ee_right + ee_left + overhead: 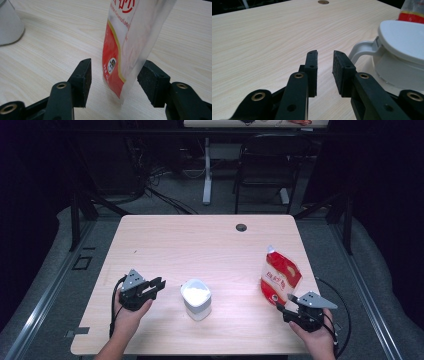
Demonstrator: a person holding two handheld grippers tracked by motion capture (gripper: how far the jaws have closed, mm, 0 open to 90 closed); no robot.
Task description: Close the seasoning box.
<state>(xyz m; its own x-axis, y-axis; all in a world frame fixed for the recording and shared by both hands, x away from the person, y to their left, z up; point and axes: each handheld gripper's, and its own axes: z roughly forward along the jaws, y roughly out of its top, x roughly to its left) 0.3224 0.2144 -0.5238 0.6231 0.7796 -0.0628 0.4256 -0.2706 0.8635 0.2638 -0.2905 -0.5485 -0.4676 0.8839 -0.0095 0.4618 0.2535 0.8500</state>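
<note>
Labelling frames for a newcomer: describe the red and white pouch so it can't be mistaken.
Start at the pale wood-grain table and go to its right side, near the right gripper. There the glossy red and white plastic pouch stands upright, between that gripper's open jaws, untouched. Unlike the squat white lidded plastic container at the table's middle, it is tall, flat and printed.

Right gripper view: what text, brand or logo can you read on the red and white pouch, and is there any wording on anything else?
"Granulate", cut off at both ends by the frame and the fold: small red print on the red and white plastic stand-up pouch.
Large red characters above it: cropped by the frame, not readable.
Small round logo low on the pouch: too small to read.
White lidded plastic container: no wording visible.
</note>
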